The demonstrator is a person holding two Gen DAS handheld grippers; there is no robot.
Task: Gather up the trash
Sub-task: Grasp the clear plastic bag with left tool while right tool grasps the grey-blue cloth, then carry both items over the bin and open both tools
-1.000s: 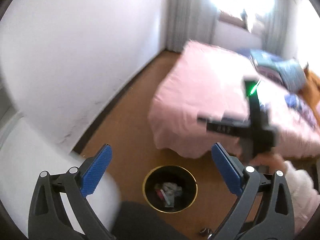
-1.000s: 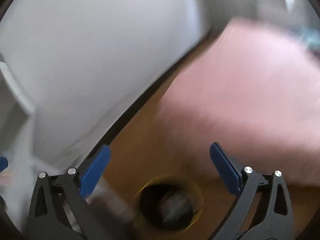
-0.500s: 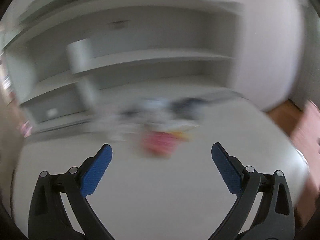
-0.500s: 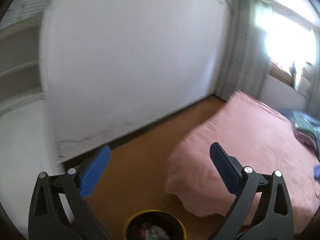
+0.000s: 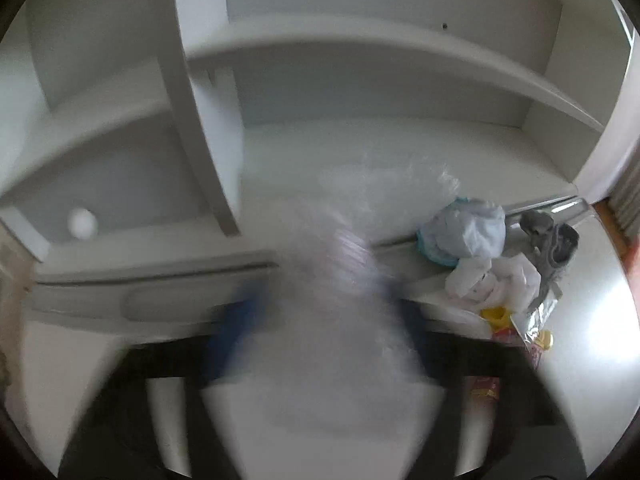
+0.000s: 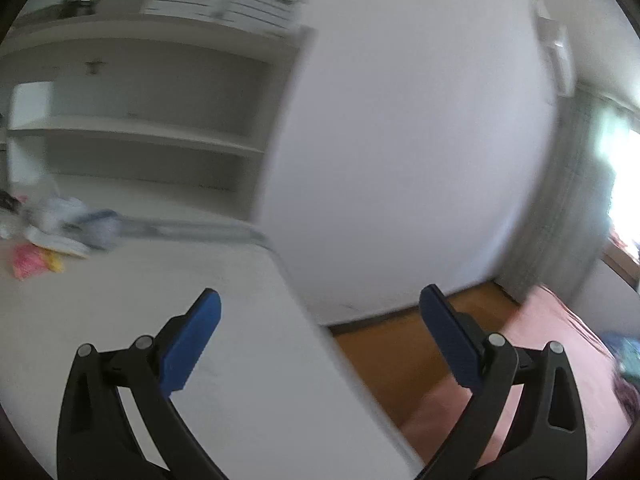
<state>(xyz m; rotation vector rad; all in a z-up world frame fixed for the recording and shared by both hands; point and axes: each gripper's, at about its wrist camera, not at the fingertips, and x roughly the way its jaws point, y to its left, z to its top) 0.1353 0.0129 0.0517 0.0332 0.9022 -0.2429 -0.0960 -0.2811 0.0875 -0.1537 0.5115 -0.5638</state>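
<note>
Trash [image 5: 492, 276] remains heaped at the tabletop's [image 5: 592, 320] far right edge. Left hand-held gripper [image 5: 328, 320] is closing around a blurred clear plastic bag [image 5: 344, 280]; contact unclear. Right hand-held gripper [image 6: 320, 320] gapes, empty. Collection unfinished.

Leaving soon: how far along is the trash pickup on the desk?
Done: nothing provable; no bin is in view. In hand: the left gripper has fingers closing around a blurred clear plastic bag; the right gripper is open, empty. Left: the pale blue bag, white crumpled bag, grey item and red-yellow wrapper on the desk.
</note>
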